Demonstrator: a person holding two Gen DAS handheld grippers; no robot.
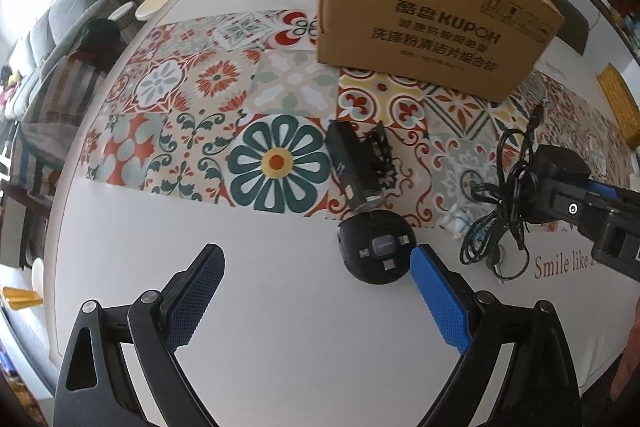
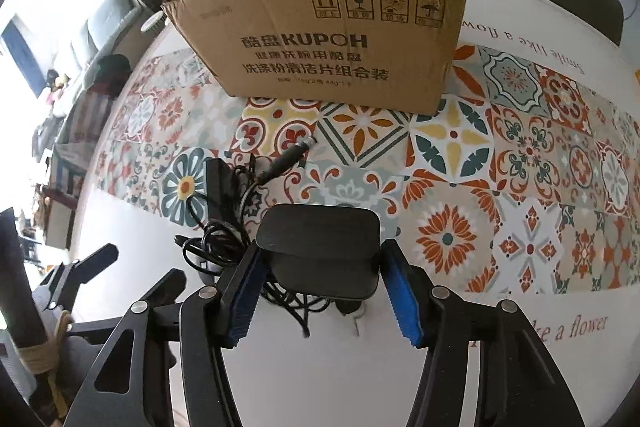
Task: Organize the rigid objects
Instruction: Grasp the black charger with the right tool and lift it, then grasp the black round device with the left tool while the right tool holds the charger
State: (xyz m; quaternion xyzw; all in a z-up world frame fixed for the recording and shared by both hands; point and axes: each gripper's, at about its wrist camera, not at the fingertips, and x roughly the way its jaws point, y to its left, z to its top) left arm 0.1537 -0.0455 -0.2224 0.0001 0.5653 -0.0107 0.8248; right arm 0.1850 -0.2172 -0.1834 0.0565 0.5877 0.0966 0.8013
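Our right fingers point(image 2: 390, 297) grip a black box point(image 2: 320, 247) with its cable point(image 2: 218, 239); left fingers point(image 1: 436, 301) gape, empty, beside a round adapter point(image 1: 376, 247). We judge the pick done; next, lift it clear into the far carton point(image 2: 332, 39).

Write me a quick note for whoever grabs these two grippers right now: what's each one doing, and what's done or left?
Left gripper: open, empty, low over the table, beside the round black gadget.
Right gripper: shut on the black box, with its tangled cable alongside.
Cardboard box: open, upright on the patterned mat; nothing visible inside.
Left: box, gadget and cable go in.
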